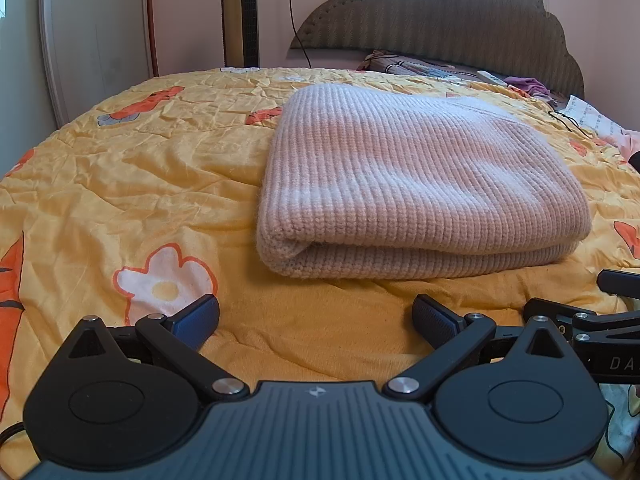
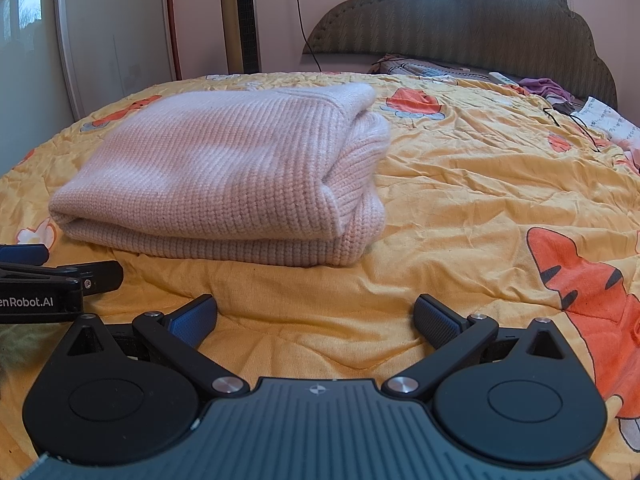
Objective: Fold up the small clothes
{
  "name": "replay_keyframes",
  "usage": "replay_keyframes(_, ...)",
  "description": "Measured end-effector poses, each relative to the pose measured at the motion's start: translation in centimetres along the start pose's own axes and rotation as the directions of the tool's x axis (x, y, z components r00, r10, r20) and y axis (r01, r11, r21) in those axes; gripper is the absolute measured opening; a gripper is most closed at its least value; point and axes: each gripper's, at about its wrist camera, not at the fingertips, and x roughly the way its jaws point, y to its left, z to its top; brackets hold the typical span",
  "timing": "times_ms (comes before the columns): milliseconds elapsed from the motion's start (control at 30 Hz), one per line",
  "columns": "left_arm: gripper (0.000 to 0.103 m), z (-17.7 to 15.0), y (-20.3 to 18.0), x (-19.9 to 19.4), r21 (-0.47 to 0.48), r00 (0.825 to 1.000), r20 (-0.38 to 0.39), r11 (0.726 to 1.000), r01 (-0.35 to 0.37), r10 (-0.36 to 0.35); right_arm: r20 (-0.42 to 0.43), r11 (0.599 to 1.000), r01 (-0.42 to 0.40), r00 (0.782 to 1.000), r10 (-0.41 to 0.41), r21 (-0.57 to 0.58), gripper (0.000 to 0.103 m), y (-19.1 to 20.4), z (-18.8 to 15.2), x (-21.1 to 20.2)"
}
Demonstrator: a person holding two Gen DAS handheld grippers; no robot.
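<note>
Folded pink sweater [image 1: 420, 184] lies ahead, long axis crosswise. Left gripper [image 1: 316, 320] and right gripper [image 2: 316, 320] both spread, empty, near.

A bed [image 1: 132, 184] is seen, covered by a wrinkled yellow quilt [image 2: 460, 184] printed with orange tigers and white flowers. A folded pink knit sweater [image 1: 416, 184] is laid flat on the quilt, at about 1 o'clock in the left wrist view and 11 o'clock in the right wrist view. Toward 2 o'clock, near the dark scalloped headboard [image 2: 480, 20], a patterned pillow [image 2: 416, 67], a white remote [image 2: 505, 78], purple cloth [image 2: 546, 87] and a thin black cord [image 2: 576, 126] are found.
</note>
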Motion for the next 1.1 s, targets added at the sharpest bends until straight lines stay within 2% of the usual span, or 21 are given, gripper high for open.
replay_keyframes(1100,0.103,-0.04,-0.04,-0.1,-0.01,1.0,0.004,1.0,0.01,-0.009,0.0,1.0,0.0,1.0,0.0,-0.001,0.102,-0.02,0.0,-0.02)
